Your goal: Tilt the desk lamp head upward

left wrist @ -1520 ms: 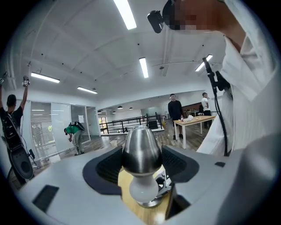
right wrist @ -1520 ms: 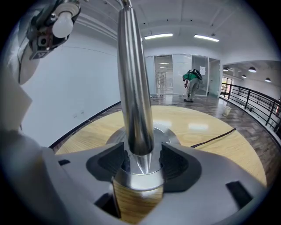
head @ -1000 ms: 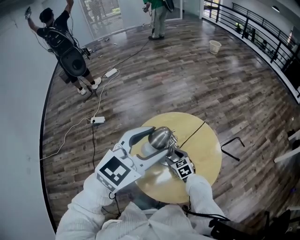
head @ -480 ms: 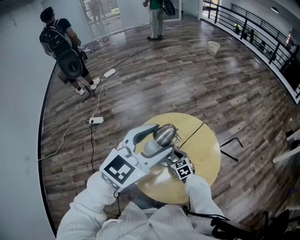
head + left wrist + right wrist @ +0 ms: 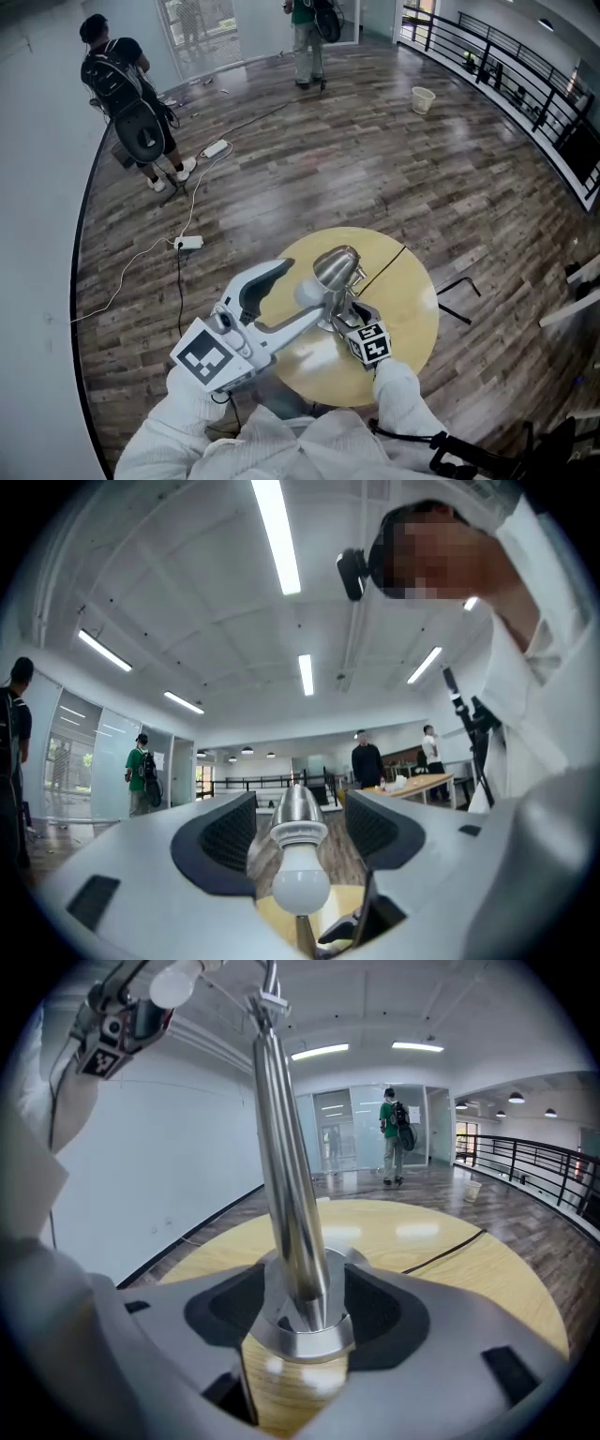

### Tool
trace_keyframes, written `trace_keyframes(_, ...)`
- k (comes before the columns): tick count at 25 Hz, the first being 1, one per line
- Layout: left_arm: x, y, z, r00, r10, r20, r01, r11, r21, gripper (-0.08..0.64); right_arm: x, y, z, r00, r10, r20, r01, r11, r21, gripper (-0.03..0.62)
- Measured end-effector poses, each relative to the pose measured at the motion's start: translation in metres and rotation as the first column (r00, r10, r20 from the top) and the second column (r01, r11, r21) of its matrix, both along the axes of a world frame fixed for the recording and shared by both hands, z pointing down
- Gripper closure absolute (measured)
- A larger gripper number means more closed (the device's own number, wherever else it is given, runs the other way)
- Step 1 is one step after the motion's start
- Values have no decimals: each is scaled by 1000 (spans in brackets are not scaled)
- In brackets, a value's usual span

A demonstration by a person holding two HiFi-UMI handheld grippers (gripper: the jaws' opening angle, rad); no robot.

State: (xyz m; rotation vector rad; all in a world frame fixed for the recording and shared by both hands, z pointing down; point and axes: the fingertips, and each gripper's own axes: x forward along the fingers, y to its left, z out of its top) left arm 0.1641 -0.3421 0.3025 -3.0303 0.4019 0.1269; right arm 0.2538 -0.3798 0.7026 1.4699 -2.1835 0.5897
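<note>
Desk lamp head (image 5: pixel 336 265) loose within the released left tool (image 5: pixel 300 803); right tool (image 5: pixel 302 1293) clenched on lamp stem (image 5: pixel 281 1147).

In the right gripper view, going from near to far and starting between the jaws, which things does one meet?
lamp base → black cable on the table → pale bucket on the floor → person in green

table (image 5: pixel 412 319): lamp pole (image 5: pixel 286 1176) stands on it near the middle | lamp head (image 5: pixel 337 265): over the left half, between the jaws of my left gripper (image 5: pixel 300 822), apart from both | my right gripper (image 5: pixel 305 1312): from the near edge, jaws touching the pole's foot on both sides | cable (image 5: pixel 386 265): runs to the far right edge
</note>
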Motion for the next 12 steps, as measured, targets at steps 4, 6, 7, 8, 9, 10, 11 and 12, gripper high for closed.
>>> trace_keyframes(4,-58,-10,9,976,-168,-141,166,986,-28,276,28,19,-52,986,146,82,-157,975,156,328)
trace_keyframes(6,-89,-26,45,933,-346,-95,339,937,-83,278,37,33,-79,971,205,123,-228,949,216,330)
trace_keyframes(7,-100,-30,70,909,-414,-49,408,907,-105,278,40,43,-89,963,229,140,-257,937,238,330)
trace_keyframes(8,-107,-30,97,890,-455,-4,451,883,-131,278,40,53,-98,955,253,153,-286,923,258,330)
trace_keyframes(9,-111,-27,125,881,-472,31,470,867,-168,295,39,64,-105,947,276,164,-313,909,276,333)
trace_keyframes(10,-111,-22,153,880,-473,52,472,855,-213,334,36,73,-111,938,300,174,-340,894,292,348)
trace_keyframes(11,-108,-16,177,882,-467,67,467,845,-260,366,33,82,-116,929,322,182,-364,880,306,412)
trace_keyframes(12,-102,-10,197,885,-459,80,461,834,-303,413,28,88,-120,921,339,193,-386,867,317,492)
